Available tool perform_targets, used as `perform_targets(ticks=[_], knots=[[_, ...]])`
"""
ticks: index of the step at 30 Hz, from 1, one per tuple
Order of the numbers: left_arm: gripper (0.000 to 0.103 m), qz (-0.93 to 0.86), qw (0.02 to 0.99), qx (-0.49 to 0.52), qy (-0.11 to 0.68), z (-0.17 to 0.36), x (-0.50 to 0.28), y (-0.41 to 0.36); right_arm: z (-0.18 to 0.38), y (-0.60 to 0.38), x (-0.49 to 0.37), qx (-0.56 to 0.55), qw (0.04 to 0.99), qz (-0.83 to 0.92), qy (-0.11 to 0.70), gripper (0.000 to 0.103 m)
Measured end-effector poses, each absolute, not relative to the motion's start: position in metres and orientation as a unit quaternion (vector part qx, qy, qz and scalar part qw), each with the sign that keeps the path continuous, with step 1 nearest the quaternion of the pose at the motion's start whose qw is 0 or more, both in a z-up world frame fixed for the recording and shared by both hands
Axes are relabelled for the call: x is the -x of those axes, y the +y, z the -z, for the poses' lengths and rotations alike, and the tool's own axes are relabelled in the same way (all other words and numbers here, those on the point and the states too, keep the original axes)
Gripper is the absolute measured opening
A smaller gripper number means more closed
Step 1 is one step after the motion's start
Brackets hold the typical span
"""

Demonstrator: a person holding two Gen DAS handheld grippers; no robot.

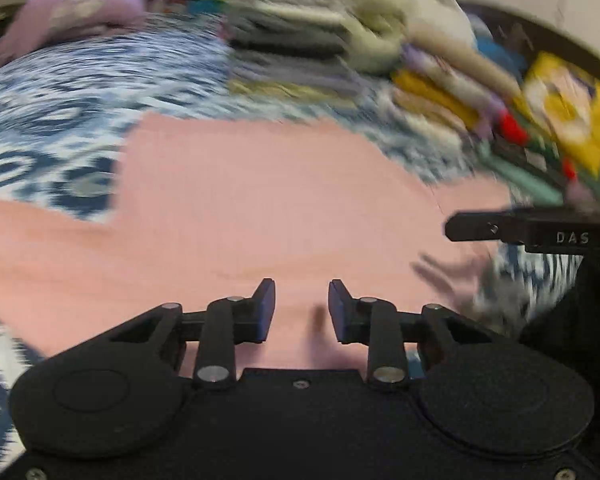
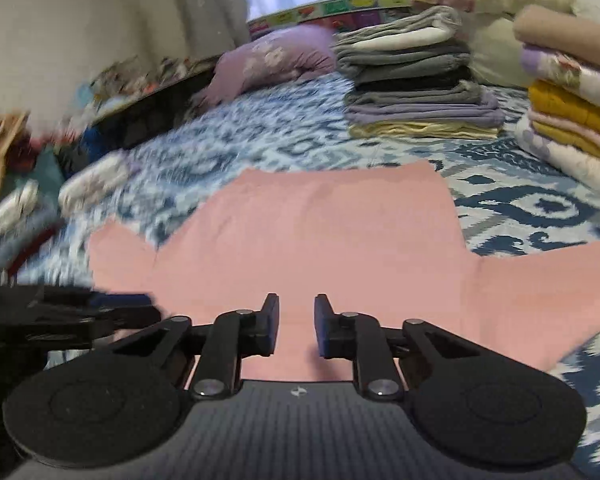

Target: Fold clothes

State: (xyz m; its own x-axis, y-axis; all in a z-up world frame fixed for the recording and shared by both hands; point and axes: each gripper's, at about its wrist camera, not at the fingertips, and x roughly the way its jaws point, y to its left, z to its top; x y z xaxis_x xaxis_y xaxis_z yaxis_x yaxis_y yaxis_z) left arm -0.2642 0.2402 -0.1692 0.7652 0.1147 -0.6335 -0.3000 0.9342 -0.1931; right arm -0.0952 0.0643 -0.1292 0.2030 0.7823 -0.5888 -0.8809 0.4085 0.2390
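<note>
blue-patterned bedspread carries one pink shirt, two folded stacks behind; both grippers' fingers narrowly apart, empty.

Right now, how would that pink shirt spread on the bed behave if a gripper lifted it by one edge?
Probably floppy: the pink shirt lies flat against the patterned bedspread. Likely light, being thin. It would probably drape and drag rather than slide stiffly.

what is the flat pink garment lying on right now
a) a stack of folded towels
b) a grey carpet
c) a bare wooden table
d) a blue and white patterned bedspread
d: the flat pink garment lies spread on the blue and white patterned bedspread, which shows around its edges in both wrist views.
</note>
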Motion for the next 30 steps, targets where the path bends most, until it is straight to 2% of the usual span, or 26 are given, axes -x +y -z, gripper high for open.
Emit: perform_targets(ticks=[6,7,10,14,16,19,22,25,27,30], knots=[[0.027,-0.096,0.911,-0.006,0.401,0.191,0.249,0.188,0.168,0.081,0.139,0.227,0.722,-0.55,0.352,0.019],[0.027,-0.095,0.911,-0.017,0.401,0.189,0.253,0.184,0.169,0.08,0.15,0.255,0.723,-0.55,0.33,0.019],[0.027,-0.092,0.92,-0.007,0.382,0.181,0.267,0.186,0.158,0.078,0.164,0.281,0.729,-0.546,0.303,0.018],[0.027,-0.107,0.933,0.007,0.343,0.173,0.277,0.195,0.144,0.078,0.175,0.259,0.744,-0.556,0.263,0.018],[0.027,-0.099,0.924,-0.003,0.369,0.181,0.274,0.194,0.149,0.086,0.181,0.256,0.743,-0.566,0.248,0.018],[0.027,-0.087,0.91,-0.012,0.405,0.19,0.272,0.195,0.178,0.099,0.185,0.311,0.713,-0.565,0.274,0.019],[0.027,-0.067,0.917,0.034,0.392,0.172,0.287,0.212,0.166,0.095,0.192,0.328,0.702,-0.567,0.28,0.018],[0.028,-0.089,0.937,0.112,0.319,0.151,0.311,0.25,0.146,0.089,0.196,0.293,0.71,-0.584,0.265,0.018],[0.037,-0.159,0.937,0.166,0.263,0.14,0.332,0.286,0.135,0.094,0.198,0.271,0.715,-0.592,0.257,0.018],[0.039,-0.27,0.905,0.261,0.198,0.142,0.365,0.337,0.127,0.118,0.207,0.263,0.713,-0.607,0.233,0.019]])
